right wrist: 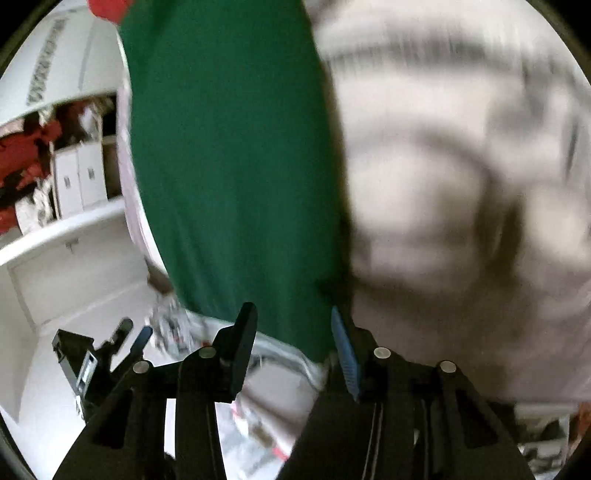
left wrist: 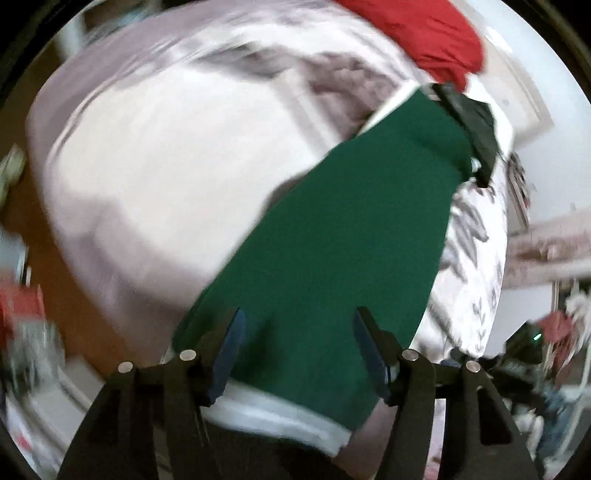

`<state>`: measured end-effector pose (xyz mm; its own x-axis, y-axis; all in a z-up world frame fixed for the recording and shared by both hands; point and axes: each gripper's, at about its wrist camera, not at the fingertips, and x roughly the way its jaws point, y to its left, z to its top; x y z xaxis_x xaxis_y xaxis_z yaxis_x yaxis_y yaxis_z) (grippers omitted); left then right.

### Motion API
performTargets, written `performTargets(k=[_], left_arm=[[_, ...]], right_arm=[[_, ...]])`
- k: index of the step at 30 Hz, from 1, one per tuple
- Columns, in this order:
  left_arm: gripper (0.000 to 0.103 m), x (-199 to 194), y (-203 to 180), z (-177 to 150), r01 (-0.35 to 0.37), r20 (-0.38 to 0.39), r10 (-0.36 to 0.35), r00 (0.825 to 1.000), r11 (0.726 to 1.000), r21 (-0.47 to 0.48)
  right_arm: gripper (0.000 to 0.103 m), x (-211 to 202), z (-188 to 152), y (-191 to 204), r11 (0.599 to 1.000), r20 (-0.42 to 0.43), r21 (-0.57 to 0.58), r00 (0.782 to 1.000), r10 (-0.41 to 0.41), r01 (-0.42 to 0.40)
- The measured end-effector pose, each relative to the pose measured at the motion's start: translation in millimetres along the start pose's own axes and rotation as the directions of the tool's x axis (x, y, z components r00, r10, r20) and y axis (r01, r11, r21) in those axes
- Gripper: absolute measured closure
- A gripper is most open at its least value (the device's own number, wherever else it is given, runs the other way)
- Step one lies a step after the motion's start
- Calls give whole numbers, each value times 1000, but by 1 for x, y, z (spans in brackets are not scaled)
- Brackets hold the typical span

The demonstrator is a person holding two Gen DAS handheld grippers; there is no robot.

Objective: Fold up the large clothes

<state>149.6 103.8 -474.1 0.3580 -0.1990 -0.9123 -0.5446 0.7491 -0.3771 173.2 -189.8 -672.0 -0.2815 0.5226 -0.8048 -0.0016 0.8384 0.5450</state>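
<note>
A large pale lilac-white garment with a dark green panel and a white hem band fills the left wrist view. My left gripper is open, its blue-padded fingers either side of the green panel near the hem. In the right wrist view the green panel runs top to bottom beside the pale cloth, which is blurred. My right gripper is open around the panel's lower edge. The right gripper also shows at the panel's far end, and the left gripper at lower left.
A red garment lies at the top of the left wrist view. White shelving with white boxes and red clothes stands at left in the right wrist view. A patterned white cloth lies right of the green panel.
</note>
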Motion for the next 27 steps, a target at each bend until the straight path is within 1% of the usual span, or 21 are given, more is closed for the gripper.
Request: performTargets(k=[2, 3, 4, 5, 6, 7, 8, 10, 11, 12, 14, 15, 16, 17, 19, 20, 21, 22, 24, 26, 27], left_arm=[[45, 31, -38, 49, 48, 11, -49, 999, 997, 59], [45, 41, -49, 61, 69, 14, -70, 997, 994, 82], [45, 62, -76, 91, 104, 13, -107, 994, 985, 136], [45, 73, -90, 107, 115, 14, -118, 993, 979, 166], [45, 95, -113, 136, 124, 10, -129, 992, 967, 221], [45, 111, -127, 157, 125, 6, -131, 991, 960, 249], [45, 131, -141, 181, 133, 0, -138, 990, 952, 278], [45, 158, -156, 212, 118, -4, -123, 992, 941, 317], [45, 180, -163, 235, 104, -16, -105, 994, 936, 337], [45, 189, -165, 243, 100, -26, -97, 995, 935, 341], [45, 223, -161, 269, 76, -54, -61, 997, 937, 341], [45, 231, -157, 277, 76, -63, -58, 996, 937, 341], [45, 239, -155, 284, 70, -68, -49, 996, 936, 345], [45, 250, -150, 291, 60, -79, -35, 996, 933, 354], [45, 266, -144, 294, 77, -111, -39, 993, 929, 361], [45, 271, -141, 295, 82, -118, -41, 992, 926, 368], [45, 276, -141, 295, 88, -122, -45, 992, 921, 379], [45, 278, -142, 296, 89, -122, -45, 991, 917, 388], [45, 274, -143, 297, 96, -132, -47, 990, 915, 392], [45, 254, -142, 295, 110, -125, -64, 990, 911, 398], [45, 245, -142, 295, 113, -115, -73, 991, 909, 401]], right_arm=[[59, -28, 37, 11, 1000, 84, -12, 996, 9, -8], [59, -47, 62, 16, 1000, 132, -10, 991, 12, -11], [59, -60, 83, 23, 1000, 179, -7, 984, 13, -12], [59, -77, 110, 30, 1000, 242, -11, 970, 17, -15], [59, -99, 149, 36, 1000, 303, -16, 953, 19, -15], [59, -105, 180, 51, 1000, 350, -17, 937, 15, -10], [60, -107, 212, 66, 1000, 396, -7, 918, 4, -1], [68, -92, 266, 116, 1000, 455, 5, 891, 13, -17], [68, -78, 284, 135, 1000, 481, 9, 877, 6, -12], [68, -74, 312, 147, 1000, 498, 17, 867, -18, 11], [68, -70, 367, 157, 998, 502, 34, 862, -60, 49], [68, -59, 397, 164, 995, 480, 51, 871, -104, 91], [68, -46, 419, 169, 989, 465, 64, 873, -149, 135], [69, -31, 446, 173, 979, 430, 70, 880, -203, 192], [68, 0, 478, 169, 959, 336, 105, 898, -284, 264], [68, 14, 488, 165, 952, 307, 132, 901, -306, 278], [68, 18, 493, 163, 947, 311, 147, 895, -319, 286], [68, 21, 498, 164, 942, 332, 161, 883, -332, 294], [68, 22, 502, 165, 938, 346, 172, 873, -344, 301], [68, 16, 499, 167, 942, 339, 149, 879, -335, 301], [68, 9, 490, 169, 948, 329, 128, 889, -318, 291]])
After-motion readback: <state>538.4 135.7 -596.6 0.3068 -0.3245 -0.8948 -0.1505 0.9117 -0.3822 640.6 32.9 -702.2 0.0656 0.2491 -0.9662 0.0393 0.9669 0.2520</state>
